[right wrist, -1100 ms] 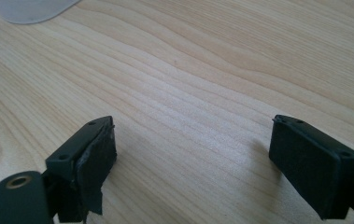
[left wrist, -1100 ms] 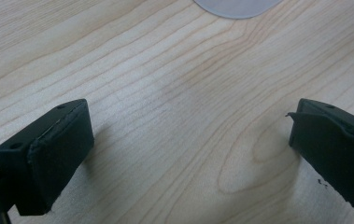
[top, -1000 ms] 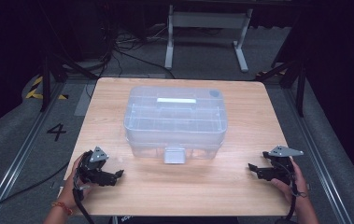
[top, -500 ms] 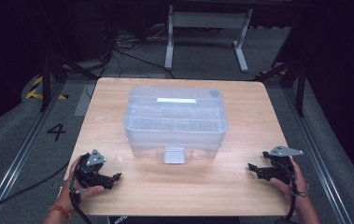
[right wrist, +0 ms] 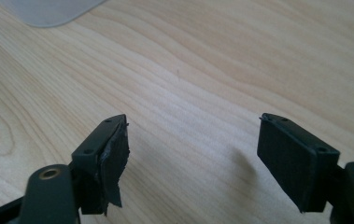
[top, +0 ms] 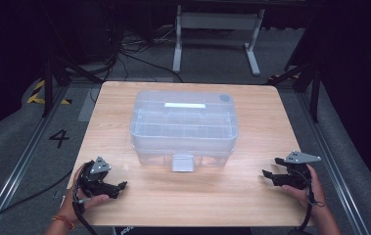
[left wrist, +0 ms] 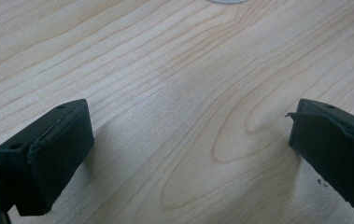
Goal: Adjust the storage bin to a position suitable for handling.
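A clear plastic storage box (top: 184, 125) with its lid on stands in the middle of the wooden table (top: 119, 112), its grey latch (top: 182, 163) facing the front edge. My left gripper (top: 120, 186) rests at the front left, held in a hand and pointing right; its jaws stand wide apart over bare wood (left wrist: 188, 140). At the front right my right gripper (top: 267, 176) points left toward the box. Its jaws (right wrist: 195, 144) have just been closing a little but are still open, with nothing between them. A corner of the box (right wrist: 48, 11) shows in the right gripper view.
Bare wood lies between each gripper and the box. Behind the table a metal stand (top: 217, 29) and loose cables (top: 124, 54) are on the dark floor. Floor rails run along both sides, with a painted 4 (top: 59, 138) at the left.
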{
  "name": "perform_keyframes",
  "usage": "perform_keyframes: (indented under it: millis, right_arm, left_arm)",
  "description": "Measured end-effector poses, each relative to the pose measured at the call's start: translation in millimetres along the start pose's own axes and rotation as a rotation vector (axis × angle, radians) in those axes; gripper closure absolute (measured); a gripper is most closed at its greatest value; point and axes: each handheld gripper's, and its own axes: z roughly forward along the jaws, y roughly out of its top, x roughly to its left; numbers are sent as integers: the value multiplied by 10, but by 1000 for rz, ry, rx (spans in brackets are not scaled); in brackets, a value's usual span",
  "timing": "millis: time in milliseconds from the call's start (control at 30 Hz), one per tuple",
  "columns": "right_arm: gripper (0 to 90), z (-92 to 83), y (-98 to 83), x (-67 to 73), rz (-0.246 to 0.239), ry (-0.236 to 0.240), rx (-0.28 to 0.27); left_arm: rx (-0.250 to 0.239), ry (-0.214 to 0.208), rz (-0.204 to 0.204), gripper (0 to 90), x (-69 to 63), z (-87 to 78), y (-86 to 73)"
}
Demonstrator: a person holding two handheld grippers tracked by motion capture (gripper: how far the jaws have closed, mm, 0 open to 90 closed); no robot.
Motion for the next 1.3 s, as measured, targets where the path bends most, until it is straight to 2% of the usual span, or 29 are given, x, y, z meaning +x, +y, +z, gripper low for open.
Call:
perform_keyframes:
  millis: [200,367,400,433,667,833,867,1300]
  right_arm:
    - [266,-76,138,-4,-9,22,-30]
    - [279,-147,281,17,-47,-8,-39]
    - [279,-147,281,17,-47,-8,-39]
    - [274,-177,356,24,-51,4,-53]
    - [284,-236,583,81,-89,-5,-93]
    - [286,-269,734,117,-108,10,-127]
    - [290,-296,828,141,-118,15,-148]
    - [305,-362,1137,222,-167,39,-203]
  left_arm:
    - [-1,-1,2,5,1,-1,-1]
    - [-1,-1,2,5,1,-1,-1]
    - [-1,-1,2,5,1,-1,-1]
    - [-2,-1,2,5,1,0,-1]
    - [0,0,2,5,1,-1,-1]
    - [-2,-1,2,5,1,-1,-1]
    - [0,0,2,5,2,-1,-1]
    - [-1,0,2,5,1,-1,-1]
